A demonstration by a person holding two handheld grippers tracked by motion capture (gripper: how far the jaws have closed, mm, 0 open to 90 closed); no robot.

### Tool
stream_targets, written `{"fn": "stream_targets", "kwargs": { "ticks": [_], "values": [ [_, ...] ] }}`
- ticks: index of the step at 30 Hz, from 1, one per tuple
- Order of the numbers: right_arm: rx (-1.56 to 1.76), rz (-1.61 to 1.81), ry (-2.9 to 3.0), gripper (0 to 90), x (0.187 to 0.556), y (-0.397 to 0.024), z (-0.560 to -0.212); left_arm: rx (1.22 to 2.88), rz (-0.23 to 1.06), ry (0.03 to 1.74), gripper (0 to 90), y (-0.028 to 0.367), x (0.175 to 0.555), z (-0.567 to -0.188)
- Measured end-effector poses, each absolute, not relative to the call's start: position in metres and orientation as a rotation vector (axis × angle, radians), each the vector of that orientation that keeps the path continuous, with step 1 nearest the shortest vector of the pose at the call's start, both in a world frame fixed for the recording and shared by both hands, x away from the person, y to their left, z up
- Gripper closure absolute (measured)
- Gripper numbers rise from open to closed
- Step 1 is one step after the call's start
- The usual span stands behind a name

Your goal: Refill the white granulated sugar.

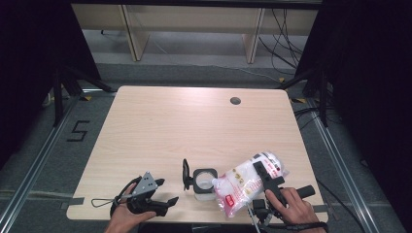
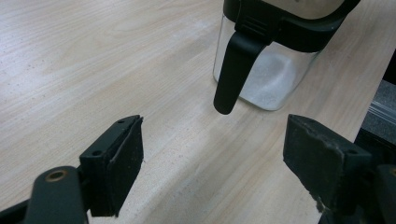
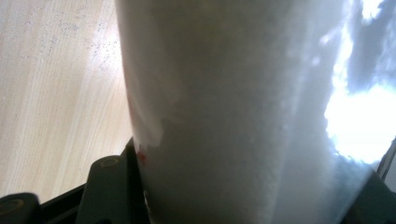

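Observation:
A clear jar (image 1: 204, 183) with a black rim stands near the table's front edge, its black lid (image 1: 185, 174) flipped open to the left. There is white powder in the bottom of the jar (image 2: 275, 70), and the lid (image 2: 233, 70) hangs down its side. My right gripper (image 1: 265, 175) is shut on a clear bag of white granules (image 1: 243, 187) with red print. The bag lies tilted, its lower left end right beside the jar's mouth. Up close, the bag (image 3: 243, 112) rises between my jaws and hides most of them. My left gripper (image 1: 170, 200) stands open and empty just left of the jar, its pads (image 2: 123, 158) spread over bare wood.
The light wooden table (image 1: 194, 126) has a round cable hole (image 1: 235, 101) at the far right. Its front edge runs just under both hands. Beyond the table are wooden frame legs (image 1: 133, 34) and loose cables on the floor.

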State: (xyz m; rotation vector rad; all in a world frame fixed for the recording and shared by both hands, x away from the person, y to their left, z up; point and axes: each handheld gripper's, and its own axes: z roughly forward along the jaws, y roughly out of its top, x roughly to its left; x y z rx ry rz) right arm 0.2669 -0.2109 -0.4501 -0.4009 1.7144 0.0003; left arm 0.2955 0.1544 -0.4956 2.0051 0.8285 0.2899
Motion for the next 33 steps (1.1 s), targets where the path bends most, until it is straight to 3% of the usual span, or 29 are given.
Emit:
{"fn": "stream_targets", "kwargs": {
  "ticks": [33],
  "values": [
    [-0.417, -0.003, 1.723, 42.0, 0.2669, -0.2101, -0.4470, 2.006, 0.297, 0.825, 19.8, 0.1548, 0.2957, -0.4953]
  ]
}}
